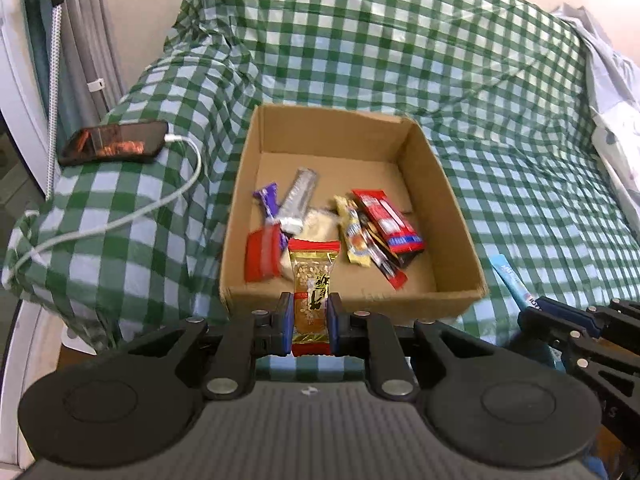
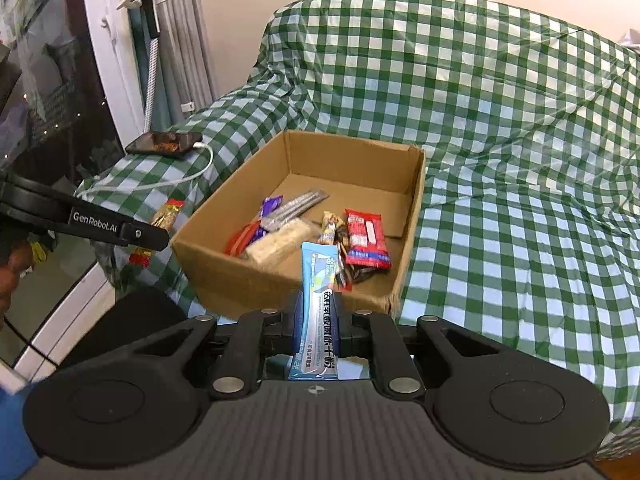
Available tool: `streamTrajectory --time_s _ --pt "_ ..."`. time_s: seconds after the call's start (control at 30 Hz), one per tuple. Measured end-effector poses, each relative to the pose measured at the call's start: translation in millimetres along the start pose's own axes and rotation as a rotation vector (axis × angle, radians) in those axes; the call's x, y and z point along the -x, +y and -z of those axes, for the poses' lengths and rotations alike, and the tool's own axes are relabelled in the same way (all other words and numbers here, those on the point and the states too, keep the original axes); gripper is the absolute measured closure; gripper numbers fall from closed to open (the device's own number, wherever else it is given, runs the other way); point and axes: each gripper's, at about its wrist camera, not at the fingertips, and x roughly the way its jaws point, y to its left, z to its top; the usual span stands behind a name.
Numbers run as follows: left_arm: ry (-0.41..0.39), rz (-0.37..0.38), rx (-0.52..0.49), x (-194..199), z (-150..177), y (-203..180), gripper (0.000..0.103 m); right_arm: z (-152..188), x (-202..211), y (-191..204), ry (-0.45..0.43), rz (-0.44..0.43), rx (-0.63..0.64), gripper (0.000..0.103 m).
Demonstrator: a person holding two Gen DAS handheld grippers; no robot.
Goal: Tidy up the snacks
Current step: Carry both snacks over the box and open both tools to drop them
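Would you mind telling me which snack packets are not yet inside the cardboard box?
Two: the gold packet with red ends, clamped in the left tool, and the light blue stick packet, clamped in the right tool. All others lie in the cardboard box.

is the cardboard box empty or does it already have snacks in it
Not empty: the cardboard box already holds several wrapped snacks, including a red packet, on its floor.

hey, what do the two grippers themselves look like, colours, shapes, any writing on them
Both match: the left gripper and right gripper are matte black, with blue pads inside the fingers, angular link arms pinned by silver rivets, two round black discs and a grey ribbed body behind. Seen from the right wrist view, the left gripper's side carries white lettering, GenRobot.AI. No cables or sleeves show clearly.
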Motion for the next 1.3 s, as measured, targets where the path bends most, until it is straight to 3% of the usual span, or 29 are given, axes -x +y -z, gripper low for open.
streamTrajectory --time_s 0.3,0.53,0.97,1.3 --pt "-0.009 -0.033 0.026 -28.4 -56.0 1.0 0.084 -54.0 -39.5 -4.6 -0.012 -0.003 -0.031 0.089" --pt "0.031 -0.051 0.010 -69.8 -83.5 -1.9 0.084 -78.6 -79.7 -19.7 0.001 0.001 -0.056 0.088" --pt "0.134 -0.082 -0.020 -158.6 -107.1 -6.3 0.084 -86.5 -159.4 -48.9 0.088 0.010 -0.109 0.088" --pt "0.190 -0.106 -0.044 -201.0 -108.8 -10.3 0.084 -80.0 -195.2 -62.4 0.140 0.021 -0.134 0.088"
